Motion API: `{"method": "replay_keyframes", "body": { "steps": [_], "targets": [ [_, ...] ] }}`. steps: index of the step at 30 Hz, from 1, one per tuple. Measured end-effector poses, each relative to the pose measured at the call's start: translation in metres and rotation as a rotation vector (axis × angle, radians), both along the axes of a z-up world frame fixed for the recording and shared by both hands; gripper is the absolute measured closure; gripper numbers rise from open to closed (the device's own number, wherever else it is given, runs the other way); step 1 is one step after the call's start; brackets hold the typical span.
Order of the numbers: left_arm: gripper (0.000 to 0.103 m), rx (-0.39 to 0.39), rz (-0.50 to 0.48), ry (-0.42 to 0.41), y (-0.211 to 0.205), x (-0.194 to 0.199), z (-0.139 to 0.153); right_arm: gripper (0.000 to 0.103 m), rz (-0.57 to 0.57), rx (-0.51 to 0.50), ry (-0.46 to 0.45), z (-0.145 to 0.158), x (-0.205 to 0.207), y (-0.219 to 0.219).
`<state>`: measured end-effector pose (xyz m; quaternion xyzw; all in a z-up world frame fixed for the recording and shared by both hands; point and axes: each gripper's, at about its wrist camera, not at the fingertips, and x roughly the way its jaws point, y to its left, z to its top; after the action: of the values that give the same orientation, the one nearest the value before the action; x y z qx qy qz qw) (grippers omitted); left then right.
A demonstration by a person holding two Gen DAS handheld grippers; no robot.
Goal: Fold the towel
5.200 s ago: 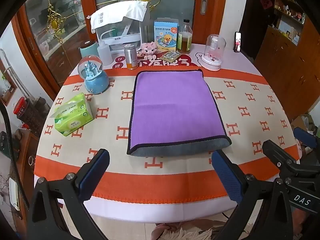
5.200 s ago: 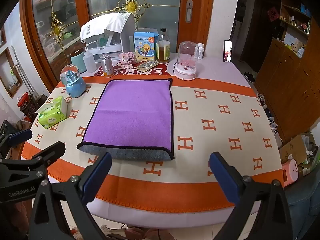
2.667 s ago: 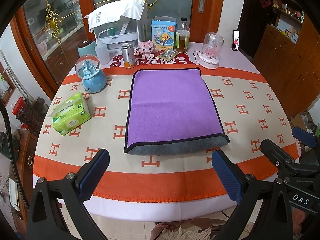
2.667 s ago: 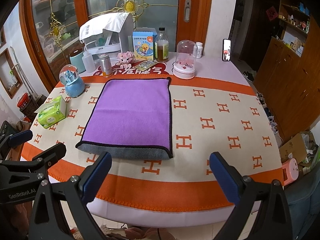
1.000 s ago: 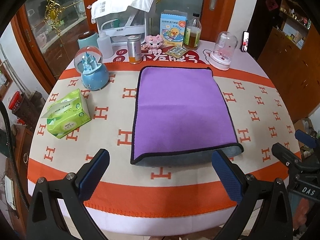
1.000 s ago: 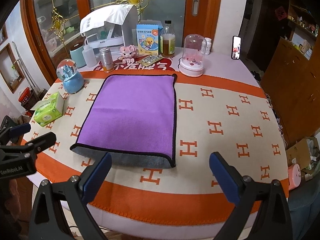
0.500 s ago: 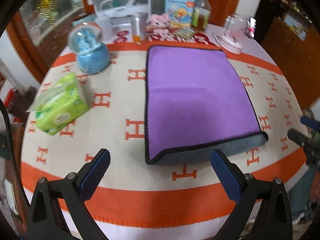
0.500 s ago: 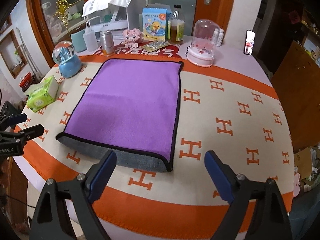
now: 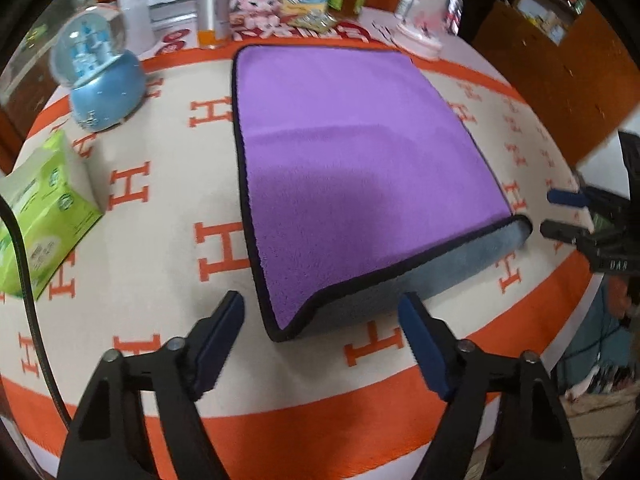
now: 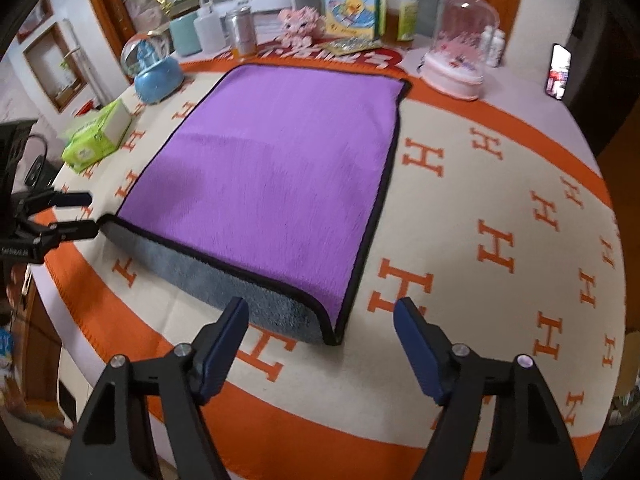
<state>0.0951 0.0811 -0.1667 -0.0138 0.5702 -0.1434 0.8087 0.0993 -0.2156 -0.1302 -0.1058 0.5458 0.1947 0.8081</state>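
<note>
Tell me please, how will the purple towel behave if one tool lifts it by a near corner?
The purple towel will probably flop and drape: it looks like soft plush, with a rounded near fold. The folded layers, purple over grey, may separate if only one is pinched. It seems unlikely to slip from the tool.

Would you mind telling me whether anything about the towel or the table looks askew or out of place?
Only a small thing: the towel is folded unevenly, so its gray underlayer sticks out past the purple top layer along the near edge. Otherwise nothing looks spilled or damaged.
</note>
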Motion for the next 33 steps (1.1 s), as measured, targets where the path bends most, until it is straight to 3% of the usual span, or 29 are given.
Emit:
{"method": "replay_keyframes", "body": {
  "steps": [3,10,14,22,29,31,33],
  "targets": [
    [0.041,-0.024,-0.030,0.039,0.001,0.004,-0.009,0.042,0.039,0.003,0.042,-0.012,0.007,-0.003],
    [0.042,-0.060,-0.073,0.079,0.006,0.015,-0.019,0.046,0.100,0.053,0.101,-0.025,0.021,-0.007],
    [0.042,-0.061,-0.102,0.082,0.004,0.017,-0.018,0.056,0.131,0.063,0.128,-0.029,0.025,-0.003],
    [0.051,-0.069,-0.156,0.113,-0.003,0.018,-0.023,0.068,0.167,0.072,0.168,-0.035,0.024,0.003],
    [0.073,-0.072,-0.157,0.131,-0.003,0.019,-0.026,0.085,0.165,0.079,0.180,-0.037,0.021,0.004],
    [0.088,-0.048,-0.154,0.131,-0.006,0.020,-0.027,0.090,0.158,0.077,0.175,-0.036,0.019,0.004],
    [0.092,-0.022,-0.147,0.129,-0.006,0.018,-0.028,0.094,0.146,0.072,0.170,-0.035,0.018,0.004]
  ]
}}
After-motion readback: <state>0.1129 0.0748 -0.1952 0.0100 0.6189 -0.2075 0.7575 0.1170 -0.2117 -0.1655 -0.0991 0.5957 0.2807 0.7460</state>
